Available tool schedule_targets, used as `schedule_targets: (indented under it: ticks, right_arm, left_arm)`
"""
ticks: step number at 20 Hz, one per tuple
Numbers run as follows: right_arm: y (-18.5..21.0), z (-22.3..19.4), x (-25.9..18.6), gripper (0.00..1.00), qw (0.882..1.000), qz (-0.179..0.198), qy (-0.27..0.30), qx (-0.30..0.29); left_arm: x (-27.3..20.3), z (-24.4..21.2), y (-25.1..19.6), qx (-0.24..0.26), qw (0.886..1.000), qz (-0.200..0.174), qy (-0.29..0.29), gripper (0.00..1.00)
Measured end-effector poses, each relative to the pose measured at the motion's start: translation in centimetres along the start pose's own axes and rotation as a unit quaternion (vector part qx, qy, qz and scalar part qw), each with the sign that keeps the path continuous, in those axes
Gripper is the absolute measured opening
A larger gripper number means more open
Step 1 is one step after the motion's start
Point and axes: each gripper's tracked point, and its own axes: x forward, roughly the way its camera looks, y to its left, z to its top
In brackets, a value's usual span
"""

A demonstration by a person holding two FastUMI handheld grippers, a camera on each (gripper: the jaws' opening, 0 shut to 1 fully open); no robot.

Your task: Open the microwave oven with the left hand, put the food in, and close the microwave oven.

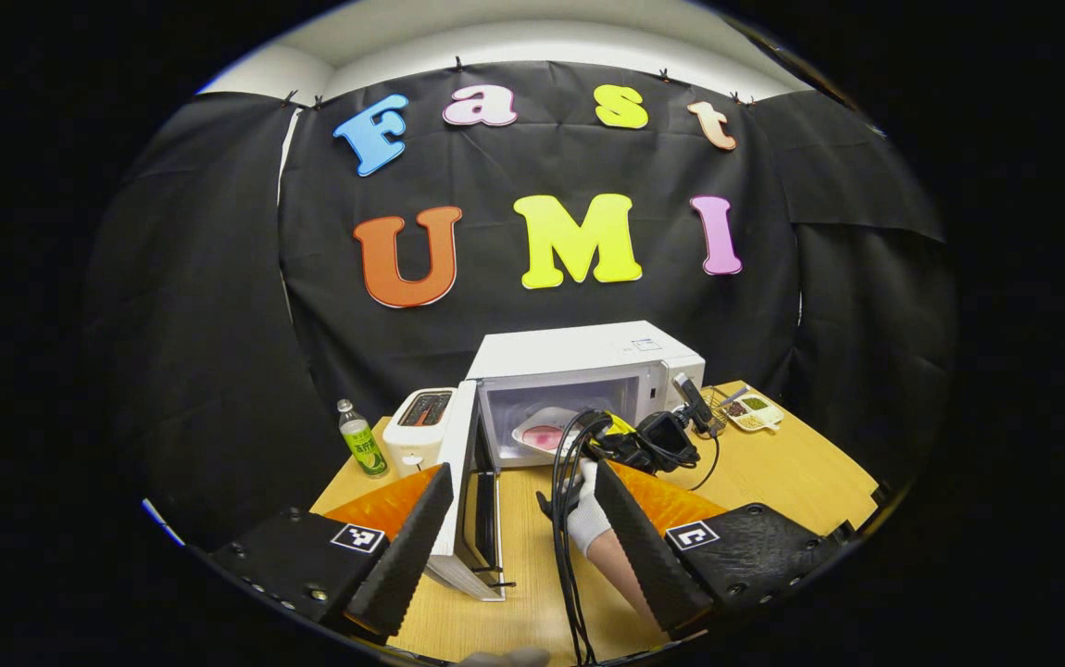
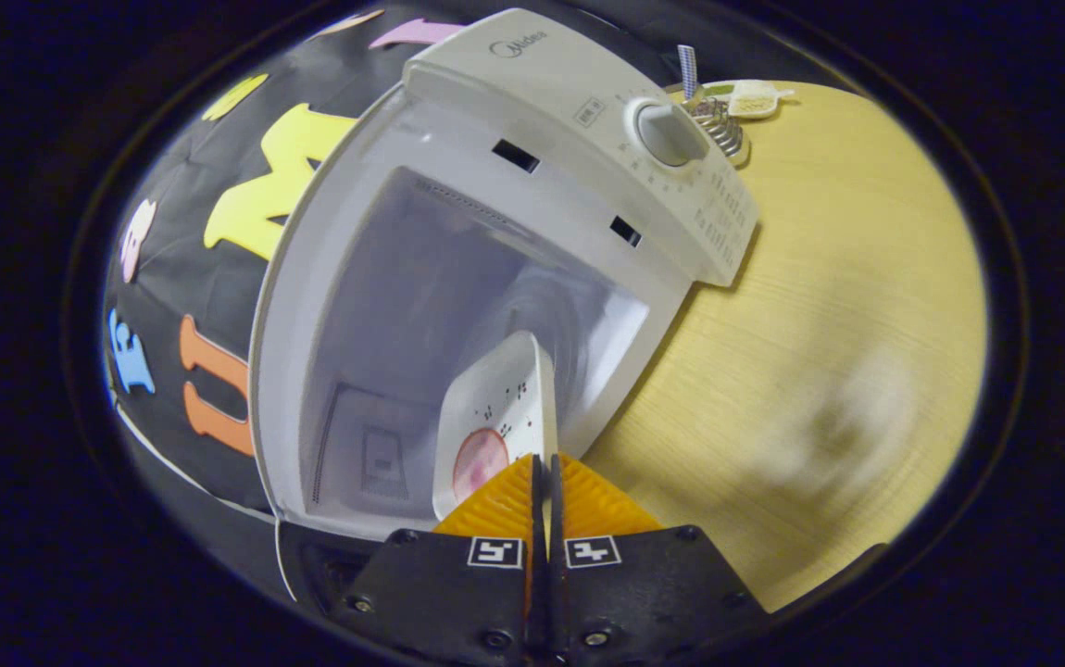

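Observation:
The white microwave point(image 1: 579, 357) stands at the back of the wooden table with its door point(image 1: 468, 482) swung wide to the left. A white plate point(image 2: 495, 417) with a pink piece of food on it sits partly inside the cavity. My right gripper point(image 2: 544, 468) is shut on its near rim. In the left gripper view the plate point(image 1: 542, 434) shows in the oven mouth, and the right gripper point(image 1: 602, 435) is held at it by a gloved hand point(image 1: 585, 514). My left gripper point(image 1: 523, 547) hangs open in front of the door, holding nothing.
A white toaster point(image 1: 419, 426) and a green-labelled bottle point(image 1: 361, 445) stand left of the microwave. A tray of food point(image 1: 755, 410) and a wire rack point(image 2: 718, 125) lie to its right. Black cables point(image 1: 570, 556) trail over the table point(image 1: 792, 463).

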Motion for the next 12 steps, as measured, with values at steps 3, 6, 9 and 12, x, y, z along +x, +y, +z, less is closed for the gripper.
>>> schedule_targets:
  ticks: [3, 6, 9, 12]
  right_arm:
    - [-0.8, 0.9, 1.7, 0.04, 1.0, -0.026, -0.013, -0.008]
    - [-0.4, 0.6, 2.7, 0.04, 1.0, -0.027, -0.014, -0.01]
    - [0.1, 0.8, 3.1, 0.06, 0.999, -0.025, -0.028, -0.026]
    - [1.2, 0.8, 2.6, 0.13, 0.999, 0.001, -0.022, -0.025]
  left_arm:
    - [0.2, -0.1, 0.9, 0.0, 1.0, 0.008, -0.003, 0.94]
    - [0.3, -0.5, 1.4, -0.004, 1.0, 0.012, -0.003, 0.94]
    - [0.3, -0.7, 2.0, -0.006, 1.0, 0.017, 0.001, 0.94]
    - [0.0, -0.6, 2.6, -0.003, 1.0, 0.022, -0.001, 0.94]
